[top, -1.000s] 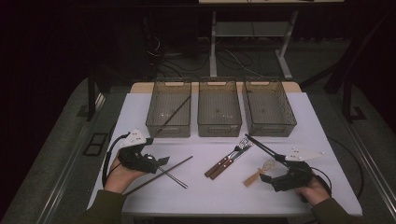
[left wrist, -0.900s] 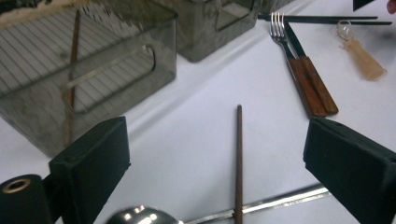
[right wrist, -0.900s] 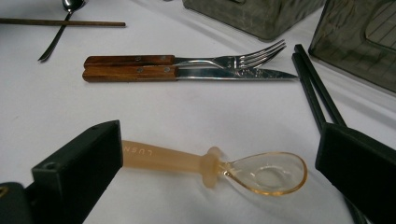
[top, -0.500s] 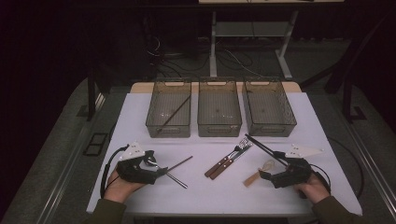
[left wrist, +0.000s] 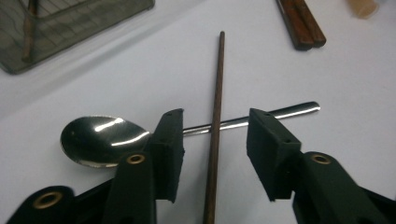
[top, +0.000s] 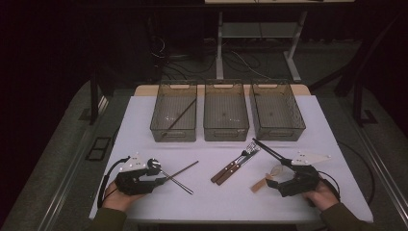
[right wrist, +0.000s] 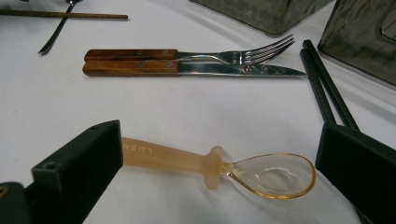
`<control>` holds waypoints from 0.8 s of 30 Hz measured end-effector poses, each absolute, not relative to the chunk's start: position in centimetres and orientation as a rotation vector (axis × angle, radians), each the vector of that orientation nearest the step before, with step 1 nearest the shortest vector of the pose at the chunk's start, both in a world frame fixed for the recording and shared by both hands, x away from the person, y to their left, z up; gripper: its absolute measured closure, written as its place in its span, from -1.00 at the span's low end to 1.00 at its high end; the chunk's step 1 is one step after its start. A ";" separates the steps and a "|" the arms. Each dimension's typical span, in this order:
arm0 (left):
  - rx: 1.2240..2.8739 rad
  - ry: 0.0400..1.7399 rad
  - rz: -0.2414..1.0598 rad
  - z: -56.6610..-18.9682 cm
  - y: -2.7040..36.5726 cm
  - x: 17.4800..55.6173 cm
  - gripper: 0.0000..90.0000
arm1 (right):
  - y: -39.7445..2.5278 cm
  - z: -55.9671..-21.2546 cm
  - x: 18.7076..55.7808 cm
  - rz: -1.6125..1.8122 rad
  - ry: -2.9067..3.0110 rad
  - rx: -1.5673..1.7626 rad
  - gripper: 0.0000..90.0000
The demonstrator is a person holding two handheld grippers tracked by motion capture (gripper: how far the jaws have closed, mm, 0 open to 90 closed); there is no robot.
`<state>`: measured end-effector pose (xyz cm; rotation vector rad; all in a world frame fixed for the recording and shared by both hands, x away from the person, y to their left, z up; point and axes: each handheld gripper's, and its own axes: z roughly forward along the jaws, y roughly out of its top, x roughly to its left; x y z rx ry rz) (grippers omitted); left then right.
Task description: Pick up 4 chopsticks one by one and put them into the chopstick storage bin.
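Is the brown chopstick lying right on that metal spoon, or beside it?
Touching. In the left gripper view the brown chopstick lies straight across the metal spoon's handle, over it, between the left gripper's open jaws.

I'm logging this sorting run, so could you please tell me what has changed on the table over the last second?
The left gripper has slid slightly toward the table's near edge, and now sits open astride the brown chopstick where it crosses the metal spoon. The right gripper has barely moved, open around the amber spoon. The fork and knife, black chopsticks and three bins stayed put.
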<state>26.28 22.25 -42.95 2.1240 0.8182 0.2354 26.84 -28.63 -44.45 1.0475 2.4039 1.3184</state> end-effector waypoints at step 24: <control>2.295 0.768 0.174 -44.1 22.1 26.7 0.80 | -28.6 -44.5 26.8 1.311 2.409 1.053 -0.99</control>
